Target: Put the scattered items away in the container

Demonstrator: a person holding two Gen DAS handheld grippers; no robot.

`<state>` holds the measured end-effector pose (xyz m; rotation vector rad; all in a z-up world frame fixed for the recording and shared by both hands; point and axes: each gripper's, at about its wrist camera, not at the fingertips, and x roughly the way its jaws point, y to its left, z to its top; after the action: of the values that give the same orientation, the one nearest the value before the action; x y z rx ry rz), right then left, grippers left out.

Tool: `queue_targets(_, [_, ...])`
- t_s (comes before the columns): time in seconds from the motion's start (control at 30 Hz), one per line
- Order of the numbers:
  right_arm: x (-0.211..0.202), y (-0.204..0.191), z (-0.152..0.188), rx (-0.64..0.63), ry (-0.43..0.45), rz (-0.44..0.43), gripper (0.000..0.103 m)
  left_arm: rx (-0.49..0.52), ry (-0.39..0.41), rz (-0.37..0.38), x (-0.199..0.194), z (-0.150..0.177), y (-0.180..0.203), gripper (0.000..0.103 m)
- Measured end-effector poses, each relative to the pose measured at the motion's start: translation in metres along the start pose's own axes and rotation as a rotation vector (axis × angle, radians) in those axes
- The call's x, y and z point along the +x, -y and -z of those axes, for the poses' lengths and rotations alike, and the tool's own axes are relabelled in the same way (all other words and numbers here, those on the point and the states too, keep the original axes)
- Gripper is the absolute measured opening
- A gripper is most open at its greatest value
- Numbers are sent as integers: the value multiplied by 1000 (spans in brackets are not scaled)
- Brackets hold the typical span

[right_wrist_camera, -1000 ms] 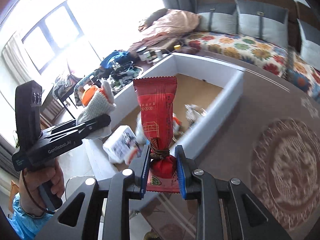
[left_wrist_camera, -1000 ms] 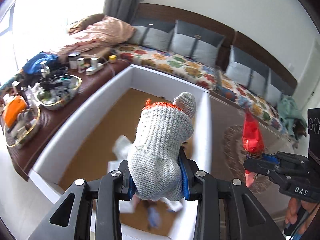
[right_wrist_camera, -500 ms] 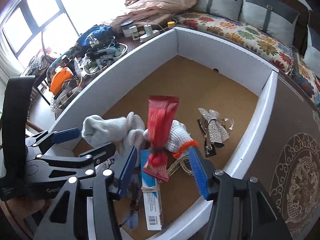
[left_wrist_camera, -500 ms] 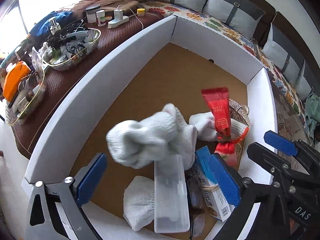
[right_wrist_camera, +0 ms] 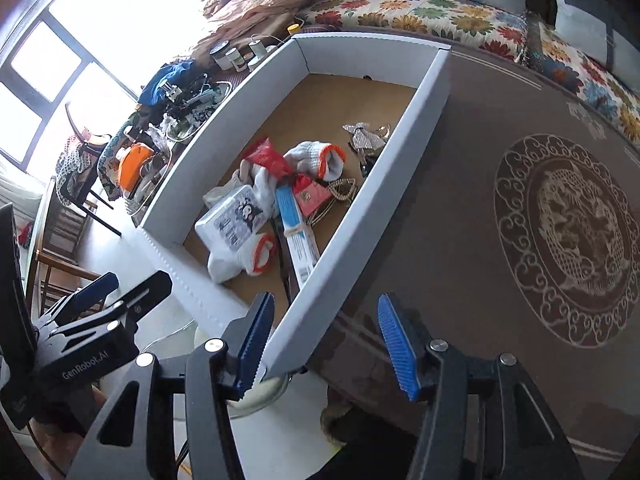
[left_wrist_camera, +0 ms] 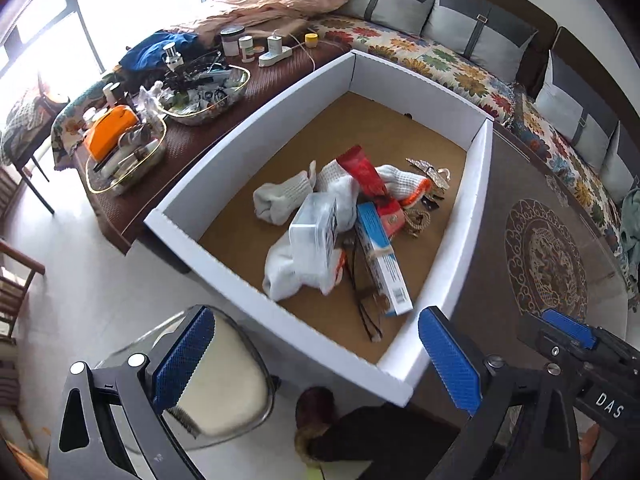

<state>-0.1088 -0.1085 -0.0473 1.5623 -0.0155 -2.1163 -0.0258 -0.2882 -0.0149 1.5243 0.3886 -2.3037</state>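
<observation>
In the white box (left_wrist_camera: 256, 128), glove (left_wrist_camera: 280, 200) and red packet (left_wrist_camera: 362, 172) now lie released; both grippers gape empty.

Left claw (left_wrist_camera: 316, 364): black plastic frame, triangular cutouts, silver screws, blue textured pads, "GenRobot.AI" print on side. Right claw (right_wrist_camera: 324, 344): same build, blue ribbed pads, "DAS" lettering on body.
</observation>
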Motion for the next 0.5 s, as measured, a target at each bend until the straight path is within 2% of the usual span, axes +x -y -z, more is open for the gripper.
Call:
queue_targets(0.13, [-60,-19,9,-87,87,47,55,4,94,10,-59,10,1,103])
queue_targets(0.27, [-96,-46,5,-190,139,70,55,-19,185,31,-107,19,-3,103])
queue_targets(0.43, [-98,-59,5,-224,140,79,55,-29,209,-37,-118,24,-4,103])
queue_targets(0.5, [-96,-58,7,-218,133,78,55,-34,203,-36,-116,24,-5,103])
